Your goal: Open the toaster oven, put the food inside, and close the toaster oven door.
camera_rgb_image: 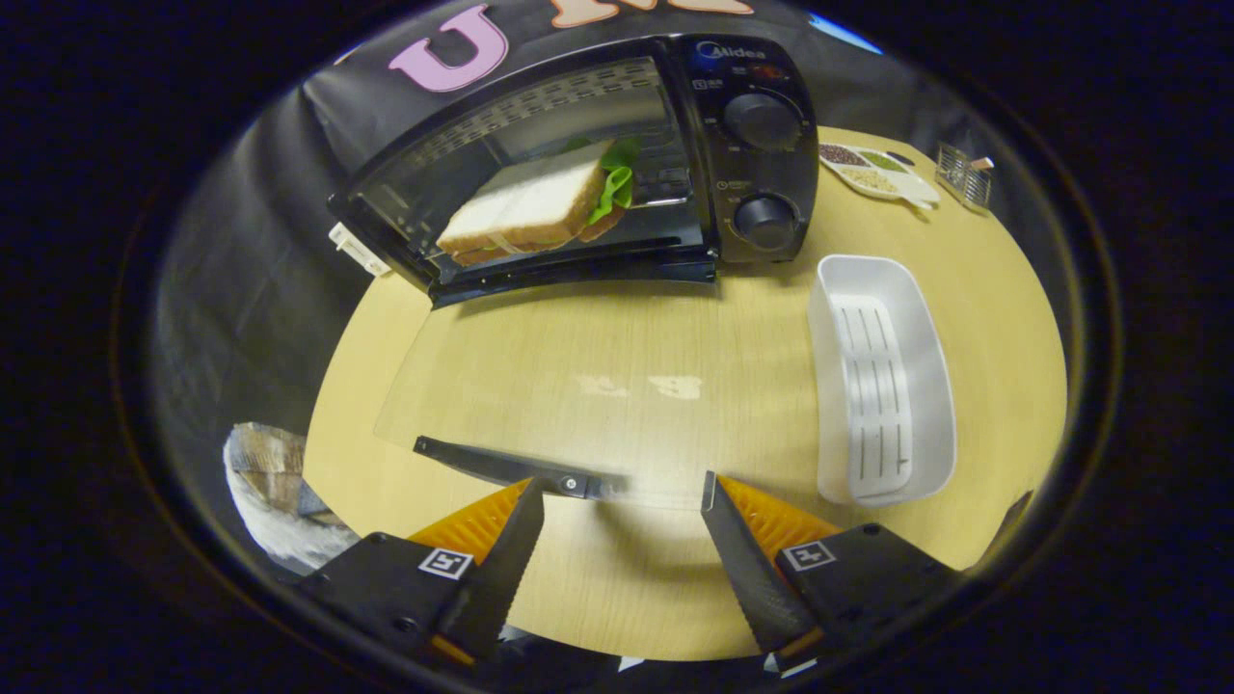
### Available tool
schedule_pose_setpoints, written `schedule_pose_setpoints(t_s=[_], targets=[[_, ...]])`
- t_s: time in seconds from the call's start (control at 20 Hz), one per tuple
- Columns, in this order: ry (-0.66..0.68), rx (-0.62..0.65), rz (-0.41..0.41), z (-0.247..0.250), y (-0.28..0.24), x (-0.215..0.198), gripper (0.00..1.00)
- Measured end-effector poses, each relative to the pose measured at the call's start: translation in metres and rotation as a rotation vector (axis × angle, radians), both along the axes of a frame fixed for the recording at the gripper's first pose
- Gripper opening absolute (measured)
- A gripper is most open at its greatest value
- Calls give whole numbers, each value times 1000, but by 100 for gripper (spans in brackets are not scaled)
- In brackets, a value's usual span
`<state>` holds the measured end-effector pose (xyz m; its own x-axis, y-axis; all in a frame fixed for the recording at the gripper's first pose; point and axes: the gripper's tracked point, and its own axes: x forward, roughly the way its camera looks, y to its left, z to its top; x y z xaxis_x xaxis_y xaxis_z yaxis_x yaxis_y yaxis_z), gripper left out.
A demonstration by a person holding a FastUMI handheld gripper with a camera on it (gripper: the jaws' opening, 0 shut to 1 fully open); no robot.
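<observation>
A black toaster oven [617,164] with two round knobs stands at the far side of a pale wooden table [598,578], and a sandwich [528,207] of white bread and green lettuce already sits inside its chamber. Its clear glass door [578,395] lies folded down flat over the table toward the viewer, with the dark handle bar [511,467] along its near edge. The gripper [622,501] hovers low over the table, pointing forward along the tabletop at the oven, its two fingers spread wide and gripping nothing; the handle sits just ahead of the finger on the left. The likely trouble lies in the closing step: the fingers may slide off the thin, slick door edge, letting the door drop back, or a hard push may shove the light oven backward. An empty white plastic tray [882,386] rests beside the door, near enough to be knocked.
</observation>
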<state>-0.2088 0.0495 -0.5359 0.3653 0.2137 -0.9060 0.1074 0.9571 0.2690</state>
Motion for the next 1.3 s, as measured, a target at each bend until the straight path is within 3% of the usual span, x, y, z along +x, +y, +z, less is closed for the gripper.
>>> schedule_pose_setpoints(t_s=[0.4,0.65,1.05,1.3], targets=[[-167,145,-107,57,0,42,98],[-305,204,-156,101,-1,88,98],[-431,237,-212,143,-10,151,98],[-501,196,-205,166,-23,173,99]])
